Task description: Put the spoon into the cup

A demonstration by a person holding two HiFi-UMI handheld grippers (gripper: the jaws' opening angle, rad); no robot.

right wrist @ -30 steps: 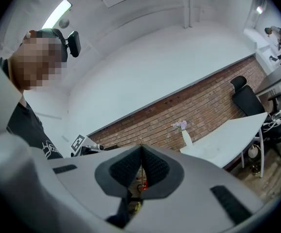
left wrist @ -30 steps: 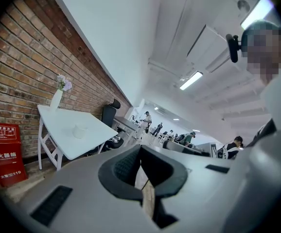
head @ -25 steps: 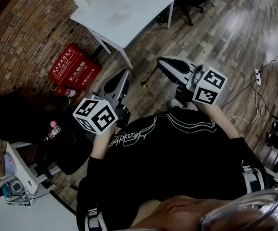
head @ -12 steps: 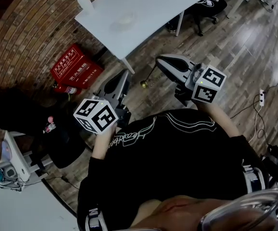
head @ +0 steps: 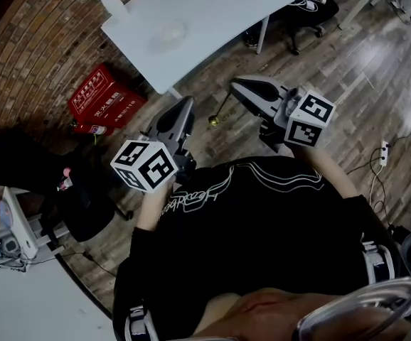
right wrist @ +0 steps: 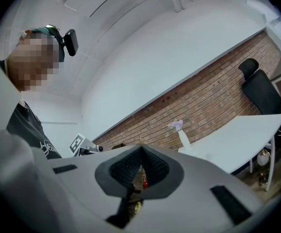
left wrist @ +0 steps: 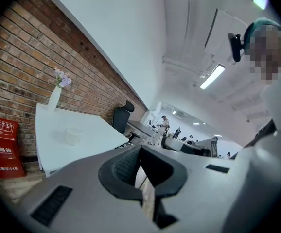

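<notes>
A brick wall (head: 28,55) ran along one side of the room, and a plank floor (head: 348,62) lay under a white bench (head: 220,13). The cup (head: 168,34) stood on the bench top, in the half nearer the brick wall. It was well clear of the edges and apart from a slim white vase (head: 111,4) of purple flowers, which stood at the corner by the wall. A red box (head: 106,98) sat on the floor against the bricks, off that end of the bench. A black office chair (left wrist: 122,118) stood at the bench's far side.

The person, in a black top, held both tools out in front, short of the bench's near corner. The right hand-held gripper (head: 237,89) was clenched on the spoon (head: 221,109). The thin handle slanted down from the jaws, and the gold-coloured end hung over the floor, off the bench and well apart from the cup. In the right gripper view the pads met at their tips, with a glint of gold just below them.

The left hand-held gripper (head: 185,105) pointed toward the bench beside the right one. In the left gripper view its jaws were clenched tip to tip with nothing between them, and the cup showed on the bench beyond.
</notes>
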